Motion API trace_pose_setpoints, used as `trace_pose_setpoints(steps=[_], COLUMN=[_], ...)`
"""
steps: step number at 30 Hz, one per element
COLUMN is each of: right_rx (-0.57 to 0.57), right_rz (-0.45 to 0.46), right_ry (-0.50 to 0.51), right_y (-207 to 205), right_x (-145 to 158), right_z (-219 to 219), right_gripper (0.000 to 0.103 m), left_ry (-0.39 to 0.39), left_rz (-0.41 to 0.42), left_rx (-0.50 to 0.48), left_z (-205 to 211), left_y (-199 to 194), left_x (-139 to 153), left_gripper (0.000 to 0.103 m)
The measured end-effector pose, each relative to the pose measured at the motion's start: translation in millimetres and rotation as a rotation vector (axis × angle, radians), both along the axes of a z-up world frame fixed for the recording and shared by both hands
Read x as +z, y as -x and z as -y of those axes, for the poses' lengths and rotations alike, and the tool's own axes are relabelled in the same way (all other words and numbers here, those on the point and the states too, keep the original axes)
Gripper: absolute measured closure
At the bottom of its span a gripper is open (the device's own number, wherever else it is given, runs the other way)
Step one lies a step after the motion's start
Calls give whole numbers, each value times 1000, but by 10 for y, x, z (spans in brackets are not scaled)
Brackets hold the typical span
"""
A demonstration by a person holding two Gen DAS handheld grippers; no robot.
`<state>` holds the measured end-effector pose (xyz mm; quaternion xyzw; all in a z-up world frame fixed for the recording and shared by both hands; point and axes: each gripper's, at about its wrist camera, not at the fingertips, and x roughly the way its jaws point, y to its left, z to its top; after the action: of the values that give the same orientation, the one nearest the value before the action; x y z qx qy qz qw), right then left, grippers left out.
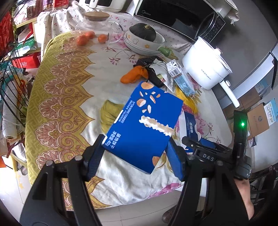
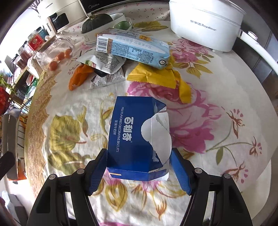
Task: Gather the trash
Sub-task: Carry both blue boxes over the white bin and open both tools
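Note:
My left gripper [image 1: 136, 158] is shut on a blue biscuit box [image 1: 144, 121], gripping its lower end and holding it tilted above the flowered tablecloth [image 1: 69, 90]. To its right a second, torn blue box [image 1: 190, 125] lies on the table, with the black frame of the right tool [image 1: 206, 154] over it. In the right wrist view that torn blue box [image 2: 137, 139] lies flat between the pads of my right gripper [image 2: 139, 172], which touch both its sides. Beyond it lies a heap of trash: a pale blue milk carton [image 2: 135, 50], a yellow wrapper [image 2: 152, 76], a silver wrapper [image 2: 104, 62] and an orange scrap [image 2: 78, 76].
A white electric pot [image 2: 205, 24] stands at the back right. Stacked bowls holding a dark squash [image 1: 144, 33], a glass jar [image 1: 93, 26] with small oranges and a microwave [image 1: 173, 13] line the back. A wire rack [image 1: 10, 78] stands past the table's left edge.

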<state>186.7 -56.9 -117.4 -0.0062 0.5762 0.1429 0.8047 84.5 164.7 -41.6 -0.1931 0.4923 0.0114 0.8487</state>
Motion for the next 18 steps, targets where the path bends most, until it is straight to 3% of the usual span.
trace_pose_setpoints(steps=[11, 18], right_rx=[-40, -64], right_rz=[30, 31], right_ry=[34, -3], right_y=[430, 613], right_x=[283, 405], right_z=[910, 1423], right_gripper=[30, 29], left_ry=[-33, -75], left_rz=[-14, -2], left_rx=[-105, -221], left_z=[643, 1077], left_y=[29, 5], left_x=[-117, -130], left_gripper=[34, 34])
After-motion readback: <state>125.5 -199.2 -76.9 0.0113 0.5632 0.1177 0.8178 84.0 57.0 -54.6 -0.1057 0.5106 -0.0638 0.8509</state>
